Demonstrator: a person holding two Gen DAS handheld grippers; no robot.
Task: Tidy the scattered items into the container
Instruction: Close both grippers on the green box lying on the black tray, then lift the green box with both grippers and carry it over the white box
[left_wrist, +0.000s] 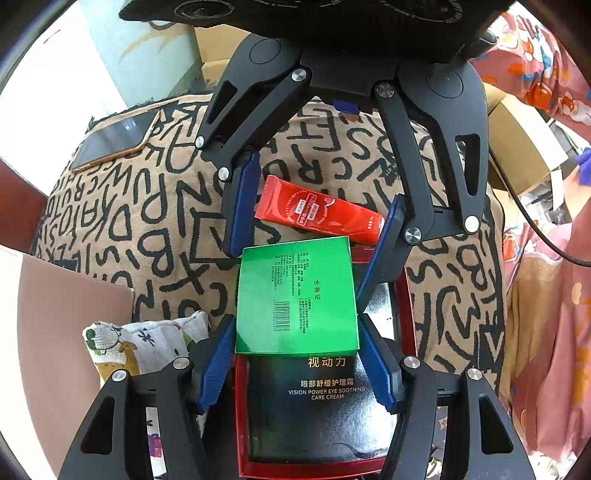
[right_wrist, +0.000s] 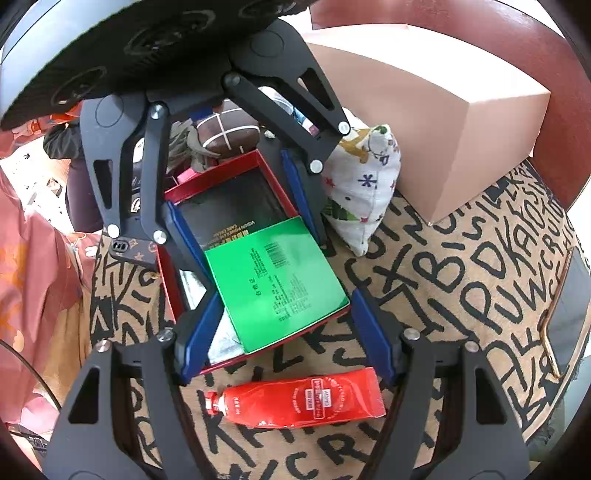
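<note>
Left tongs (left_wrist: 297, 363) closed on green box (left_wrist: 295, 295) over red tray (left_wrist: 408, 314); right tongs (right_wrist: 291, 354) open, red tube (right_wrist: 303, 402) lying just beneath.

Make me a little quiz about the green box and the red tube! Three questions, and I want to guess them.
1. True or false: the red tube is already inside the red tray.
2. Which thing sits between the fingers of the left gripper? A) green box B) phone C) cloth pouch
3. Fill in the word: the black box under the green one reads "Vision Power Eye Soothing Care ____".

Key
1. False. It lies on the lettered cloth next to the tray.
2. A
3. Cream
</note>
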